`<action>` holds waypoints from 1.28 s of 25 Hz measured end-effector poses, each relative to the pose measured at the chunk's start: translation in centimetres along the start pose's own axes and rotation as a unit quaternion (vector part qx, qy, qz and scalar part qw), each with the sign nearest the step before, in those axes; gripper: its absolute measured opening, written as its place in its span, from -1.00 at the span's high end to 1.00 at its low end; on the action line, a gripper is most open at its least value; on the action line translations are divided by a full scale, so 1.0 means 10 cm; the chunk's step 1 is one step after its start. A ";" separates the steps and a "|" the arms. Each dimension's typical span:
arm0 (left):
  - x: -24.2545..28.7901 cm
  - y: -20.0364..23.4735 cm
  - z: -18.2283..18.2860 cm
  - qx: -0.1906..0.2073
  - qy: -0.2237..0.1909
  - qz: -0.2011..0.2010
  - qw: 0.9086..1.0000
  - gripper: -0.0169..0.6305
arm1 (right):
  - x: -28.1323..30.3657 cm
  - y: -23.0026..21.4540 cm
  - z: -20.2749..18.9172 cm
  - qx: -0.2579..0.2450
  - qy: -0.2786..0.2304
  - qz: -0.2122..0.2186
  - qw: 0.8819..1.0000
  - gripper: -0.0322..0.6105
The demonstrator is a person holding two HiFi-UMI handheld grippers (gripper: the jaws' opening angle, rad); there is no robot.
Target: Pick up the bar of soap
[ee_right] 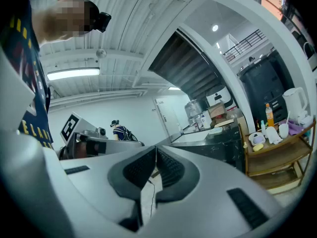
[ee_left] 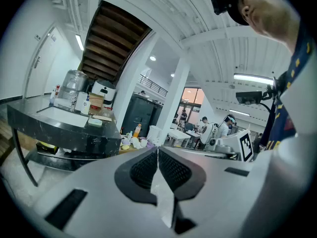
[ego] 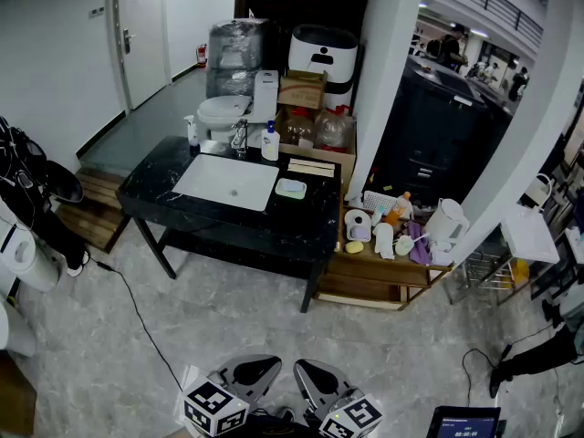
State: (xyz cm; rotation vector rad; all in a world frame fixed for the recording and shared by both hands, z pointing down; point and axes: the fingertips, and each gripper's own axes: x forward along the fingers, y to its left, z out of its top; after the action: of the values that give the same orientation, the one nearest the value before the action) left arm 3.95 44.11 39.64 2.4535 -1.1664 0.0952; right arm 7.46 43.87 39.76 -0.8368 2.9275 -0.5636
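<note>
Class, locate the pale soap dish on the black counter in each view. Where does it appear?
Head view: soap dish above centre, right of the white sink.
Left gripper view: soap dish at left, on the counter's right end.
Right gripper view: soap dish right of centre, on the counter.
Shared landmark: the white sink beside it.

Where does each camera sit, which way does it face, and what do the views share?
Head view: on the person's head, facing steeply down at the black table; left tongs and right tongs at bottom.
Left gripper view: on the left tongs, along shut jaws toward the table; person's torso at right.
Right gripper view: on the right tongs, likewise; torso at left.
Shared: all show the table.
</note>
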 end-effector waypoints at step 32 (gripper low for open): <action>0.27 1.37 0.48 -0.003 0.009 -0.164 0.986 0.91 | 1.24 -0.50 0.06 0.004 -0.021 -0.186 0.982 0.84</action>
State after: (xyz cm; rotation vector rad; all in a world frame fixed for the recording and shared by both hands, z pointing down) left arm -5.23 32.59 40.65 2.5966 -0.7399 0.0155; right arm -0.51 33.31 41.63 -1.3886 2.7397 -0.5672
